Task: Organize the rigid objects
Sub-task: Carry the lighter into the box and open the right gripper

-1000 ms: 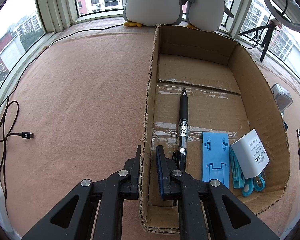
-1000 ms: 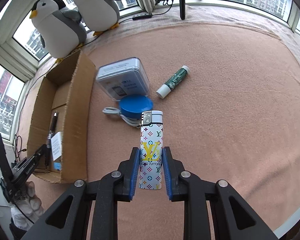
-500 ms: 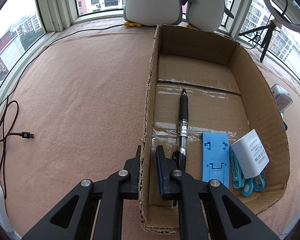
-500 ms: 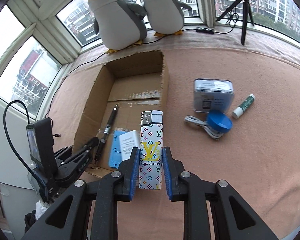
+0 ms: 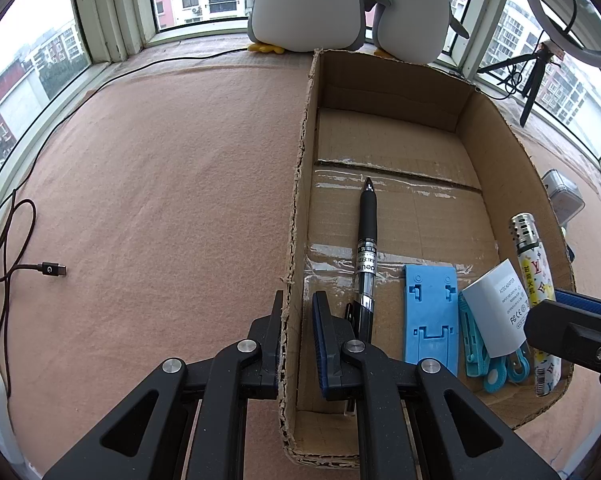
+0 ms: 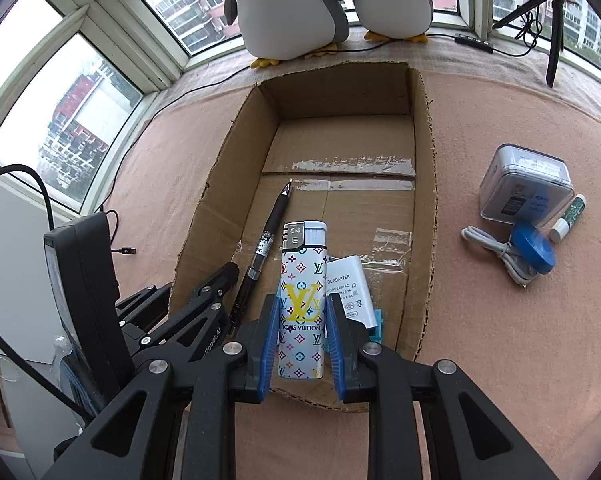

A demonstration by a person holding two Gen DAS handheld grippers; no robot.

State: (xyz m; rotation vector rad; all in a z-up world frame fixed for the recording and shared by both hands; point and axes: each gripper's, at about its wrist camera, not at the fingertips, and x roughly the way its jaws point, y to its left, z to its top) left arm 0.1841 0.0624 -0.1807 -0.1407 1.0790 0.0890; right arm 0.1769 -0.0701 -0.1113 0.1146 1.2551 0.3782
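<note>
Lighter (image 6: pixel 302 300): pinched upright in the right hand-held gripper (image 6: pixel 302 336), over the near end of the cardboard box (image 6: pixel 424 208). Left hand-held gripper (image 5: pixel 296 340): pressed onto the box wall. Risk: released here, the lighter may land on the adapter (image 6: pixel 350 292) and tip. Only the right view shows the case (image 6: pixel 526 188), cable reel (image 6: pixel 534 250) and tube (image 6: pixel 568 218) outside on the desk (image 6: pixel 520 360).

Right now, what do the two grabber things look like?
Each hand-held gripper, left and right, has black angular plastic arms with round silver screws and two flat fingers faced with ribbed blue pads. White lettering runs along one black arm of the left one. No hand or sleeve shows.
</note>
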